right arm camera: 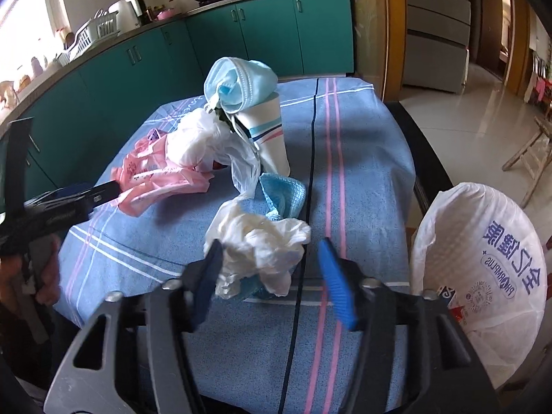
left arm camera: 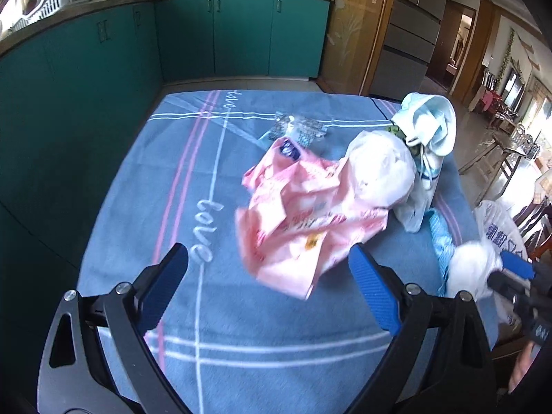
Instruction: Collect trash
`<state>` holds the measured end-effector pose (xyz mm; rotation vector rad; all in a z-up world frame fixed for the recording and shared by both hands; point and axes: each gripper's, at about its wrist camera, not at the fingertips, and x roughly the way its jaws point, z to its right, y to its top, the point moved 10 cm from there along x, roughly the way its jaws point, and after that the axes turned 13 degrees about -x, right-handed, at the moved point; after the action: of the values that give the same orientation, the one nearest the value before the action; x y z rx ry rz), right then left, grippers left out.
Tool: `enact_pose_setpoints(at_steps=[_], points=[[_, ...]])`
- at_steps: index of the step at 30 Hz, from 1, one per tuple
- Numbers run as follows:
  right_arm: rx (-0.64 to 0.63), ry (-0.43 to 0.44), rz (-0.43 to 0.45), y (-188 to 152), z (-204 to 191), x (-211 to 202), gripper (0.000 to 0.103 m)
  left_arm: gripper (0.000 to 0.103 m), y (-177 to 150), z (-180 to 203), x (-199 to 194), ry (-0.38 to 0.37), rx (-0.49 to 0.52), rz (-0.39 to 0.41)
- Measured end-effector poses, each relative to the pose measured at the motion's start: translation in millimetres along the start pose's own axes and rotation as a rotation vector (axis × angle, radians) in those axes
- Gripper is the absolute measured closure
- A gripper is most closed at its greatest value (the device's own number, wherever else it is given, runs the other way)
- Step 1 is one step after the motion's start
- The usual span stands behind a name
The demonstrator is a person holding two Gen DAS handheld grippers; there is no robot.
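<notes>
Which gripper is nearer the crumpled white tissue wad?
Right. The right gripper has its open fingers on either side of the white tissue wad. The left gripper is off to the side, open by the pink wrapper.

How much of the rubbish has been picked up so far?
Barely started: the lined bin holds a scrap or two. The right gripper stands open around a crumpled tissue. The pink wrapper, the paper cup and the face mask remain.

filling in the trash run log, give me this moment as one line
left gripper: open, by pink wrapper | right gripper: open, white tissue wad between jaws | bin bag: beside table
</notes>
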<state>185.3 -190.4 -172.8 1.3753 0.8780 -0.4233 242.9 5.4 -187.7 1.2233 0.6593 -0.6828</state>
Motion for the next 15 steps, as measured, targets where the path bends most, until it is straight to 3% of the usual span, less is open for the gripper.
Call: enact_pose_setpoints(at_steps=[4,9,11,15], points=[[0.009,0.021,0.014,2,-3,-4,0.019,0.007,19,13,15,0.013,0.016,0.034],[-0.016,0.022,0.002,0,-11,-1,0.019,0.007,11,23,44,-0.031,0.027,-0.065],[-0.018,0.028,-0.004,-1,-13,2,0.019,0.027,6,19,44,-0.078,-0.01,-0.078],[-0.019,0.038,-0.008,-1,-16,5,0.019,0.03,-1,9,29,-0.086,-0.036,-0.043]])
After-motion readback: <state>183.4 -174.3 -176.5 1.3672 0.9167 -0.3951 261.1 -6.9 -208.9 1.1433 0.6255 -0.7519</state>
